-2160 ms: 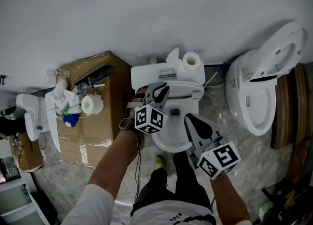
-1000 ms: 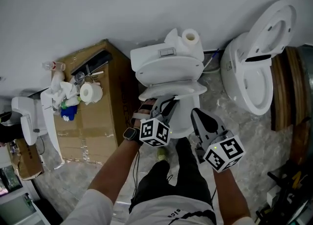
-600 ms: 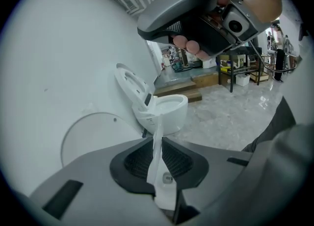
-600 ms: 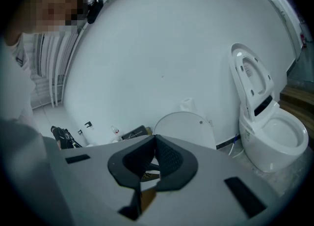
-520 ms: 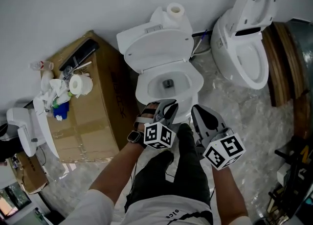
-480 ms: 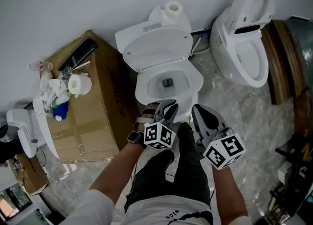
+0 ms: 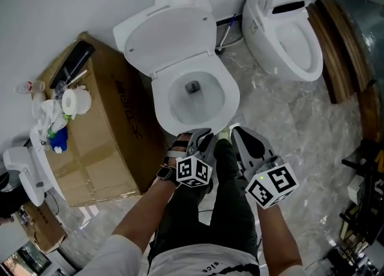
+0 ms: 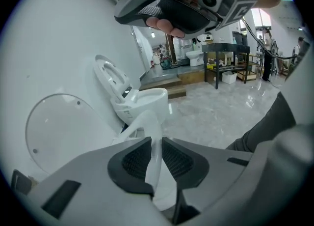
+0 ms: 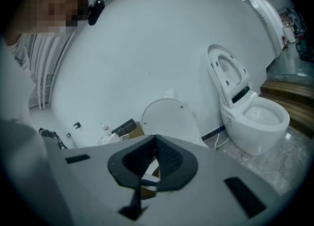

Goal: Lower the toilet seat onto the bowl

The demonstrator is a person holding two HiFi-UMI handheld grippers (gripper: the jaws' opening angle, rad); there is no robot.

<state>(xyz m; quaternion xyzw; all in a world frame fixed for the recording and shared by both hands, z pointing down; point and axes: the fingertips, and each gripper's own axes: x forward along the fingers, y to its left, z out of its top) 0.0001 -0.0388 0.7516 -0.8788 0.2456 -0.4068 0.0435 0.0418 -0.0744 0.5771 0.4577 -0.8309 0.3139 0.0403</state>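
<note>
Toilet seat (image 8: 153, 163) front edge sits pinched between the left gripper's (image 7: 198, 138) closed jaws, a thin white strip running through them. The right gripper (image 9: 155, 158) hangs just beside it, jaws together on nothing. Beyond them the seat ring appears to lie flat on the bowl (image 7: 180, 104), while the lid (image 7: 165, 38) stands raised behind. I'd judge the lowering at its last touch; next, the left jaws need to open gently and draw back without lifting the seat.
</note>
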